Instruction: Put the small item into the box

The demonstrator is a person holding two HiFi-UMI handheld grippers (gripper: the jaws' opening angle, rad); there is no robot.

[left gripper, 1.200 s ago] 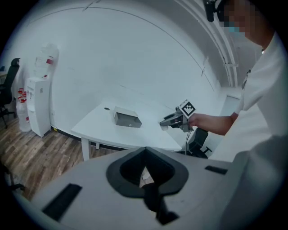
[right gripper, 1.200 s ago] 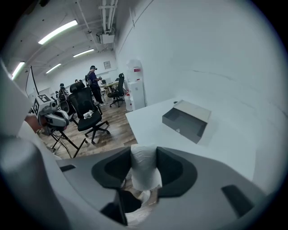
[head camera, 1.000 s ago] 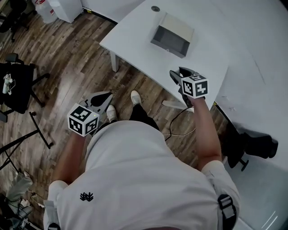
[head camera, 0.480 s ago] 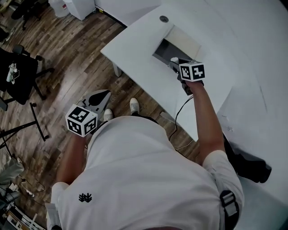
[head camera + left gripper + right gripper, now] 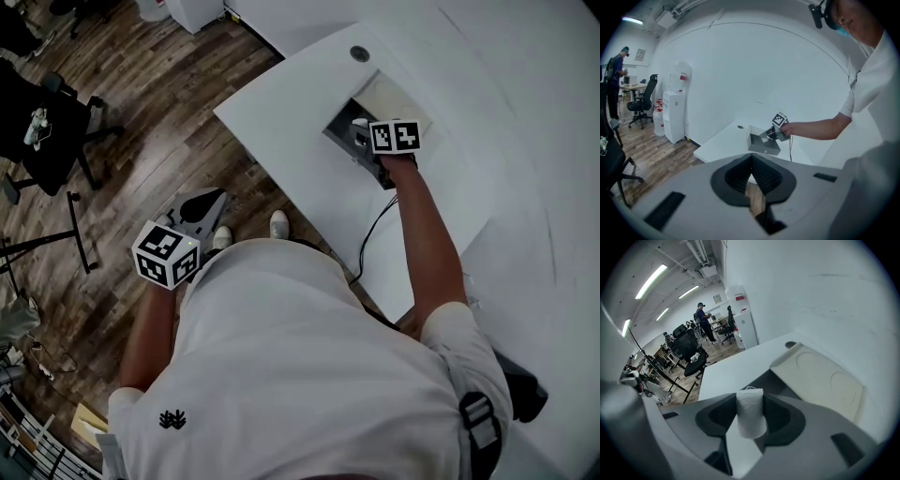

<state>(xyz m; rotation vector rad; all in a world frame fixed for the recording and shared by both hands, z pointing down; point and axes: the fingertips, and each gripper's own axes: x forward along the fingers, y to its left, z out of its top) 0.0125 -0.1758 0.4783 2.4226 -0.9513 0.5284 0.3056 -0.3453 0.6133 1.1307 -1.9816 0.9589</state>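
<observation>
Right gripper (image 5: 362,134): jaws clamped on small white roll (image 5: 750,412), held over open grey box (image 5: 765,149) on white table (image 5: 281,103), upper centre of head view. Left gripper (image 5: 214,201): jaws together, nothing between them, lower left.

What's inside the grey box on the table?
The part of the box that shows looks dark and empty. The right gripper, shut on the white roll, covers the rest, so I can't see there.

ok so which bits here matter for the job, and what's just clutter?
In play: right claw, shut on the small white roll; open box; table.
Lying about: left claw, shut and empty, away from the table; office chair; water dispenser.
</observation>
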